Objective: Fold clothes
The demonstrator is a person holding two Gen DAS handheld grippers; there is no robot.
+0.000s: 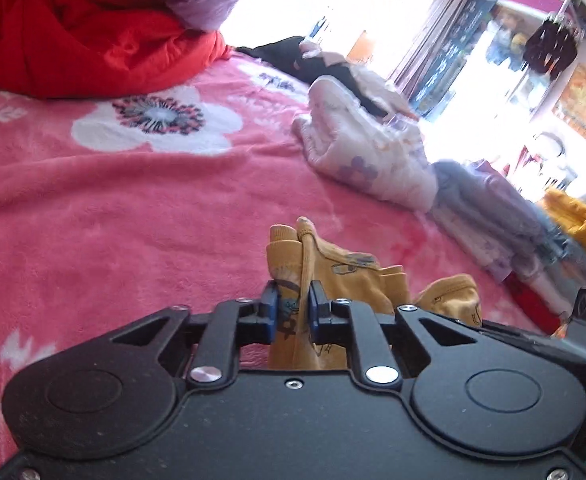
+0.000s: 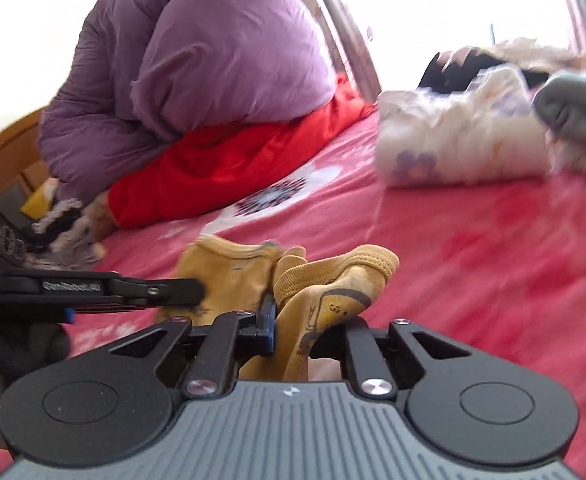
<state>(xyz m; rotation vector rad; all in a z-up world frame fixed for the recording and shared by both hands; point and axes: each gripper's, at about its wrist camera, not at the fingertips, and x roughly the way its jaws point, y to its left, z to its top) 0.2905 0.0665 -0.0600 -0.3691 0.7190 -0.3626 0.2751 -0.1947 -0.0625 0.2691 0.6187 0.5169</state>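
My left fingers (image 1: 293, 300) pinched on a mustard-yellow printed cotton garment (image 1: 333, 276), my right fingers (image 2: 293, 316) clamped on its ribbed cuff (image 2: 357, 268), above the pink floral fleece bed blanket (image 1: 133, 216)

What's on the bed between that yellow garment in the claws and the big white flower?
Nothing: in the left wrist view only bare pink blanket lies between the yellow garment and the white flower.
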